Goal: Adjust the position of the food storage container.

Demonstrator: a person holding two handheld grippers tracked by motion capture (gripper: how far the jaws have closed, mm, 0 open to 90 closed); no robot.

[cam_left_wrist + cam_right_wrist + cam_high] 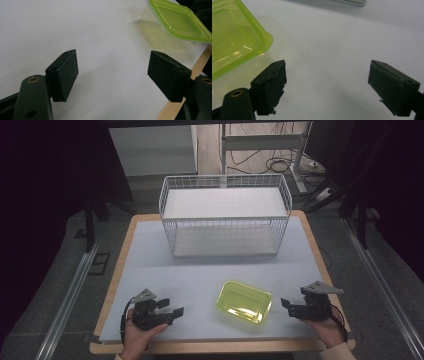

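Observation:
A clear plastic container with a yellow-green lid [244, 301] rests on the white table sheet, near the front and right of centre. My left gripper [171, 307] lies at the front left, jaws open and empty, pointing right toward the container [178, 22]. At the front right, my right gripper [286, 306] is open with nothing between its jaws, just right of the container [234, 47], whose edge sits beside the left jaw.
A white wire basket [225, 215] with a white shelf board stands at the back centre of the table. The wooden table edge [220, 347] runs along the front. Bare white sheet lies between basket and container. Metal rails flank the table on the floor.

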